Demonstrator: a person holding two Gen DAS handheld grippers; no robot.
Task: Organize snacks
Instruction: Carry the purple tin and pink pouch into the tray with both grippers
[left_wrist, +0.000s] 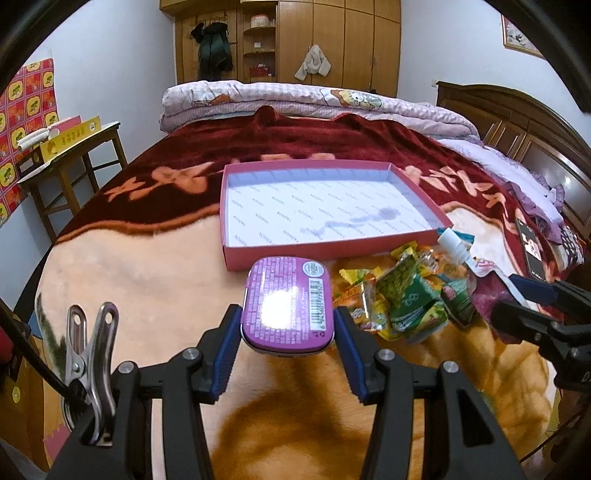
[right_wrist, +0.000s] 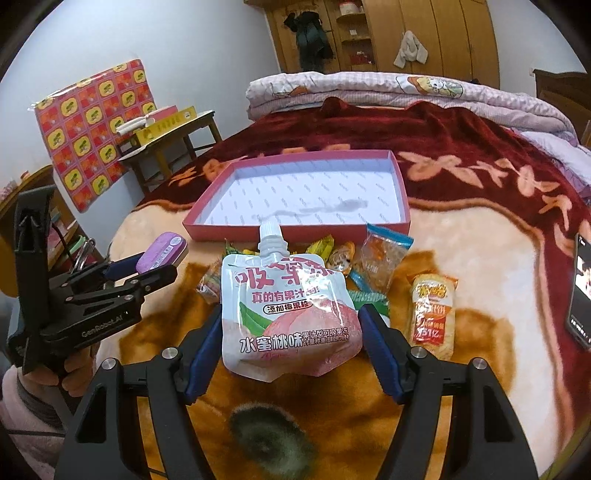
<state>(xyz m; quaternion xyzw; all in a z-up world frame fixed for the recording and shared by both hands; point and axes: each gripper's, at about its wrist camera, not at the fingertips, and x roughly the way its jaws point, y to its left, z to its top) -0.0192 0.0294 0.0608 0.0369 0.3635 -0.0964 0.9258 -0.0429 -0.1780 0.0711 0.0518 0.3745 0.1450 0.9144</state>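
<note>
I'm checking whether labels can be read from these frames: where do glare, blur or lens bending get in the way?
Left wrist view: a white glare patch washes out the middle of the purple tin, though its barcode stays legible; the pink box bows from fisheye bending. Right wrist view: the peach jelly pouch reads sharply, the snack pile behind is softer, and corners go black.

wardrobe (left_wrist: 332, 40), folded quilt (left_wrist: 295, 99), phone (right_wrist: 580, 291), side table (left_wrist: 70, 162)

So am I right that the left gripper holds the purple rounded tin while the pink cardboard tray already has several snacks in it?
Not quite: the pink cardboard tray holds no snacks, as the left wrist view shows. The left gripper does hold the purple rounded tin.
</note>
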